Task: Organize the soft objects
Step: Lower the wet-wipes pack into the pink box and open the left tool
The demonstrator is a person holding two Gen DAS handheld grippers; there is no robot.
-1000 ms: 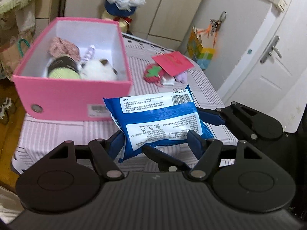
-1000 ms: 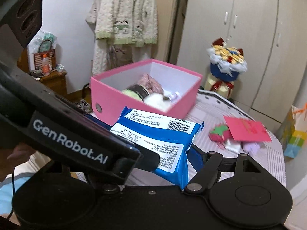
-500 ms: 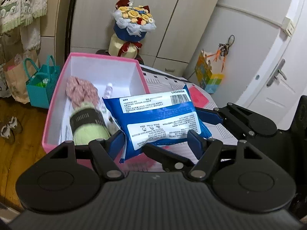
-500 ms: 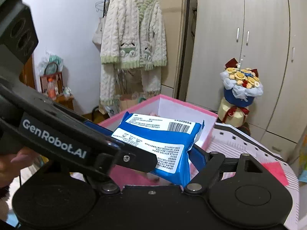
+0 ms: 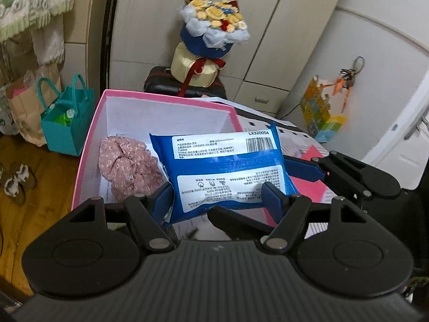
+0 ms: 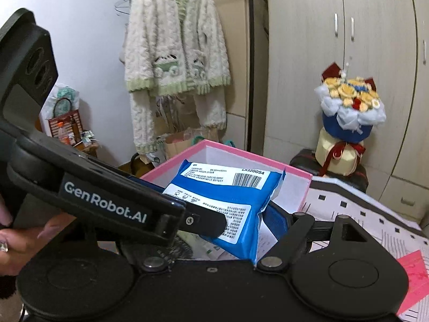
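- Left tool point(image 5: 218, 196) grips the blue wipes packet point(image 5: 228, 166) across its near end, one blue pad on each side, the packet's sides pinched in between them.
- Right tool point(image 6: 241, 222) holds the same packet point(image 6: 228, 201) from the other side; its right pad lies against the packet's edge, while its left finger is hidden behind the left tool's black body, which crosses this view. Its jaws have just been opening a little, with the packet still between them.
- A hand point(image 6: 21, 241) shows at the left edge of the right wrist view, wrapped round the left tool's handle.
- Held in the air by both tools, the packet hangs over the open pink box point(image 5: 88, 145), label side up with the barcode toward the far end.
- Inside the box, just left of the packet, lies a bunched pink floral cloth point(image 5: 128, 166) on the white floor of the box.
- The box stands on a desk covered by a pale patterned cloth point(image 6: 375, 214); a red card point(image 6: 413, 276) lies on it to the right.
- On the wooden floor left of the box stands a teal bag point(image 5: 67, 123).
- Beyond the box a flower bouquet point(image 5: 211, 35) stands before the wardrobe doors, and a cream cardigan point(image 6: 174, 61) hangs on the wall.
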